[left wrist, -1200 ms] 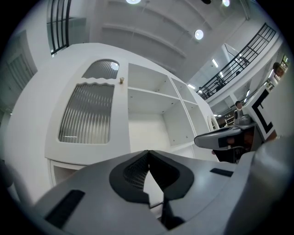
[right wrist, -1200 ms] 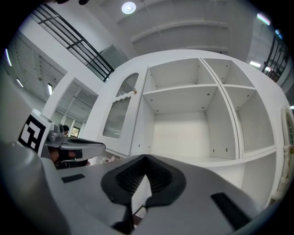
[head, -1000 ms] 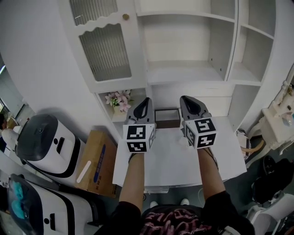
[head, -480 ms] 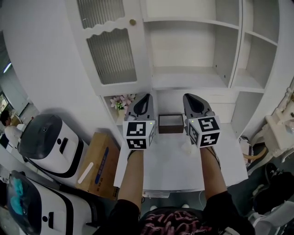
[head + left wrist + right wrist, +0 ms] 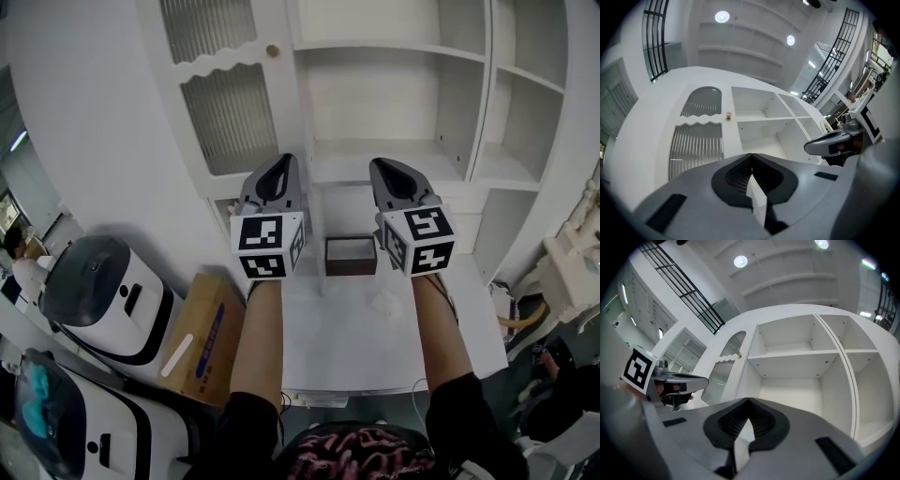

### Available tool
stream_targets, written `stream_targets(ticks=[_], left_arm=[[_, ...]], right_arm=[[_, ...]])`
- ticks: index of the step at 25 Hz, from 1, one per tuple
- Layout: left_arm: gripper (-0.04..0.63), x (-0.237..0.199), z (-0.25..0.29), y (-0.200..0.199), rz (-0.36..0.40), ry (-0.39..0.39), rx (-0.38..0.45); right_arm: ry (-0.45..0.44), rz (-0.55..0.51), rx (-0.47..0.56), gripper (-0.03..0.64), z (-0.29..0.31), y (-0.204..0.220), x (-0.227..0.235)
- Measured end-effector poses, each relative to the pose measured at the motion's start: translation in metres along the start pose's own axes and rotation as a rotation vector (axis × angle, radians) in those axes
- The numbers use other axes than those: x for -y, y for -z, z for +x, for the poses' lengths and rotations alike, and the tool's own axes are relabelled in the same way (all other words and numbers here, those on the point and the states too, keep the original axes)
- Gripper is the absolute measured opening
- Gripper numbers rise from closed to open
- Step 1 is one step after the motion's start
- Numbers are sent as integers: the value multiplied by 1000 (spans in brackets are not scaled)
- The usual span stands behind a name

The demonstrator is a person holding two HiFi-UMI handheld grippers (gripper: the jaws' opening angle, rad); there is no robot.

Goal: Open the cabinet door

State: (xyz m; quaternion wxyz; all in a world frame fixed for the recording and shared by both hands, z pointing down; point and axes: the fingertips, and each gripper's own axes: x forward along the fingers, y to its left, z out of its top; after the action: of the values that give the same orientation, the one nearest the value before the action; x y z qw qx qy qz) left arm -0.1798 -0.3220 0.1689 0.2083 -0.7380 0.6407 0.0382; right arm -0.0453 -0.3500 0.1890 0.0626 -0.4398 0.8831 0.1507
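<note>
Both claws are pinched shut with nothing in them. The left claw hangs almost straight below the knob. The right claw lies farther off to the knob's right, so the left is nearer. The knob sits on the right edge of the upright cabinet door.

grey left gripper and right gripper, black-and-white marker cubes, dark sleeves, pink-patterned top
</note>
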Motion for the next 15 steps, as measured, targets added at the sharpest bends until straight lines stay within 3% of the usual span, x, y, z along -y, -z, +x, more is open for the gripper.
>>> stream_targets(ticks=[7, 15], left_arm=[[15, -5, 7, -43, 43, -10, 69], [15, -9, 7, -53, 53, -22, 83]], right_arm=[[-12, -26, 56, 14, 9, -43, 4], [-27, -33, 84, 14, 10, -53, 1]])
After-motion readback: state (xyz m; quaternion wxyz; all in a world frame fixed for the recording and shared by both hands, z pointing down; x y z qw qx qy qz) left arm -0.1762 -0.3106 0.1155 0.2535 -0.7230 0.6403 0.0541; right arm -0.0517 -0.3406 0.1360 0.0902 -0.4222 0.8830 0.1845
